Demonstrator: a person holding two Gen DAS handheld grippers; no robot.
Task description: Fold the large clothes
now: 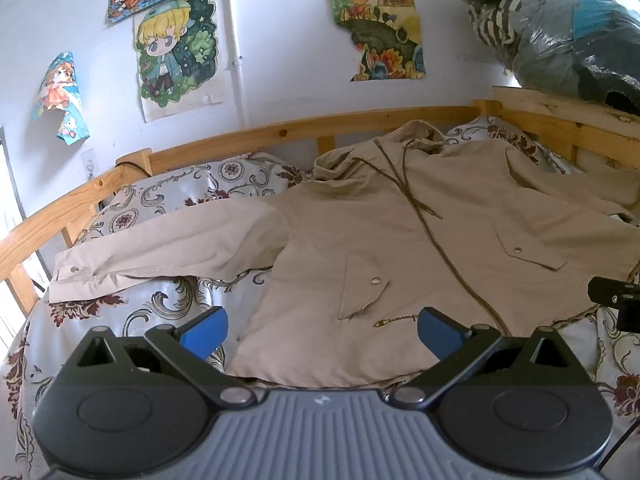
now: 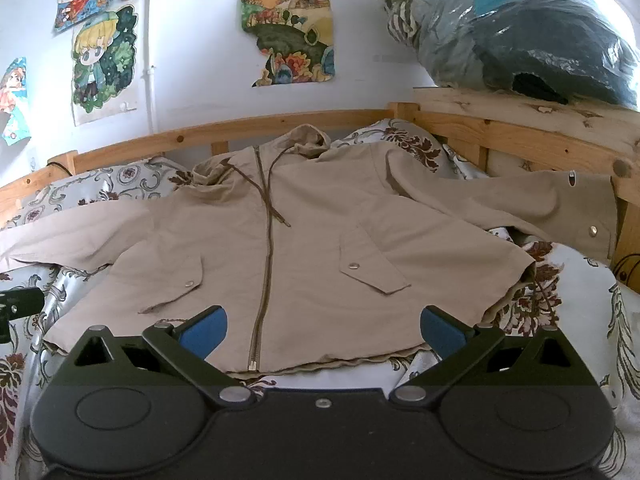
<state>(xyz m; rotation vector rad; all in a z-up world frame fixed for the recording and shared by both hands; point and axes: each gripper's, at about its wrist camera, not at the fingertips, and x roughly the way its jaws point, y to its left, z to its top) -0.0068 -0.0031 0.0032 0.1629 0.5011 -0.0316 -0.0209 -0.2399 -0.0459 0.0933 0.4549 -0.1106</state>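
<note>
Now the beige jacket lies flat and front-up on the bed, sleeves spread, its hem just ahead of both grippers. Left gripper and right gripper have jaws wide apart, holding nothing.

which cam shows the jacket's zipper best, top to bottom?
Right wrist: the zipper runs centred and unblocked from collar to hem of the jacket. Left wrist shows it slanting off right, its bottom end hidden behind the gripper finger.
</note>
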